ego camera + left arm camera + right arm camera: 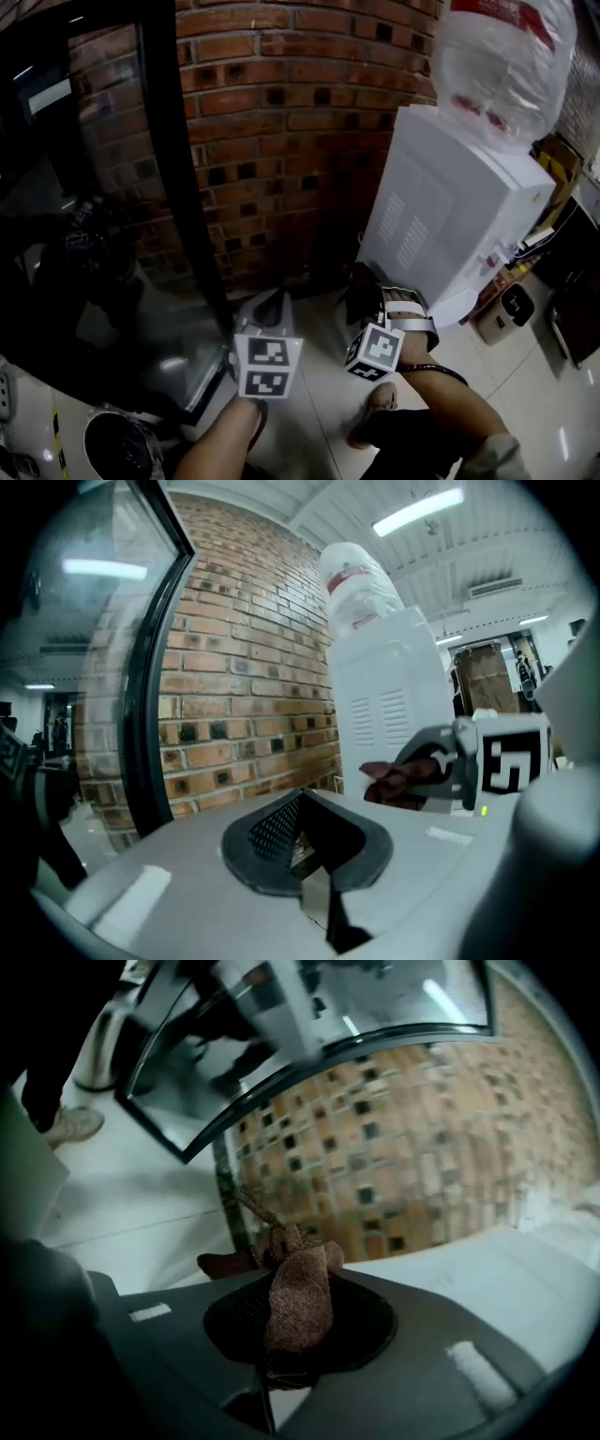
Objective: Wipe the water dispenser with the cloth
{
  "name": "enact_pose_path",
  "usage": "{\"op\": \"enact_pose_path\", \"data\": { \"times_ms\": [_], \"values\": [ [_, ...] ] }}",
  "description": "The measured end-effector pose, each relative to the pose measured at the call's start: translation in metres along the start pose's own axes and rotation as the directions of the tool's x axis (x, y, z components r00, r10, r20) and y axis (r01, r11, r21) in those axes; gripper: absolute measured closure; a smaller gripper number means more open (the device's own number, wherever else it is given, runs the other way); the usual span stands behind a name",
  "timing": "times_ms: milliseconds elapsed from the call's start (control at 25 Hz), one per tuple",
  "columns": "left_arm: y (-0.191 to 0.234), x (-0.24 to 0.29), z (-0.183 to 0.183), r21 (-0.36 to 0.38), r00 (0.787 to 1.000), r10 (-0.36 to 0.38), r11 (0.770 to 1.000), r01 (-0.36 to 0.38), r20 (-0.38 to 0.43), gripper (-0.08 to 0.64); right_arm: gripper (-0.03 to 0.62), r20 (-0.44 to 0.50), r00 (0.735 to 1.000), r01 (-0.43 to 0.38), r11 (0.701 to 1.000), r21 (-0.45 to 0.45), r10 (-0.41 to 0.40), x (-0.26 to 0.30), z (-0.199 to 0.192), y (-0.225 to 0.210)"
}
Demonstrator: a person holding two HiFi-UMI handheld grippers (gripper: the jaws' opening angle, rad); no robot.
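The white water dispenser (459, 220) stands against the brick wall at the right, with a clear bottle (502, 66) on top. My right gripper (364, 292) is shut on a dark brown cloth (356, 302), low down beside the dispenser's left side panel. In the right gripper view the crumpled cloth (298, 1293) sticks up between the pads of that gripper (295, 1312). My left gripper (269, 305) hovers just to the left, shut with nothing in it (300, 803). The left gripper view shows the dispenser (384, 696) behind the right gripper (427, 766) and its cloth (394, 778).
A curved brick wall (281, 141) rises behind, with a black-framed glass door (178, 187) at the left. Cardboard boxes (562, 164) and a small beige appliance (506, 314) sit right of the dispenser. A round bin (117, 445) is at bottom left. The person's feet (375, 412) are on the tiled floor.
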State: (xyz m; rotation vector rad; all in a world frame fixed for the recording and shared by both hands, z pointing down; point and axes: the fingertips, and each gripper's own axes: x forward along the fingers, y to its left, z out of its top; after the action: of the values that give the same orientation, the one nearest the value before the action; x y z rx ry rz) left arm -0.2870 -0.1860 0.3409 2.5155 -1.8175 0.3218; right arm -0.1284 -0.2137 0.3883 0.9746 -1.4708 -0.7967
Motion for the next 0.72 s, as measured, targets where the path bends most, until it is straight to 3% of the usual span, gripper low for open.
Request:
{"op": "enact_pose_path", "data": {
  "times_ms": [160, 400, 560, 720],
  "values": [
    [-0.009, -0.020, 0.033, 0.000, 0.997, 0.022, 1.000, -0.022, 0.076, 0.560, 0.503, 0.070, 0.977, 0.191, 0.973, 0.125, -0.201, -0.076, -0.003, -0.095],
    [-0.031, -0.032, 0.072, 0.010, 0.984, -0.011, 1.000, 0.010, 0.177, 0.560, 0.503, 0.117, 0.867, 0.472, 0.874, 0.113, -0.483, -0.168, -0.006, -0.215],
    [-0.049, -0.030, 0.081, 0.002, 0.983, -0.039, 0.999, 0.040, 0.180, 0.560, 0.503, 0.068, 0.804, 0.589, 0.807, 0.051, -0.591, -0.195, -0.019, -0.278],
    [-0.058, -0.021, 0.077, 0.015, 0.984, -0.064, 0.998, 0.062, 0.164, 0.560, 0.503, 0.015, 0.785, 0.620, 0.785, -0.003, -0.619, -0.194, -0.033, -0.303]
  ]
}}
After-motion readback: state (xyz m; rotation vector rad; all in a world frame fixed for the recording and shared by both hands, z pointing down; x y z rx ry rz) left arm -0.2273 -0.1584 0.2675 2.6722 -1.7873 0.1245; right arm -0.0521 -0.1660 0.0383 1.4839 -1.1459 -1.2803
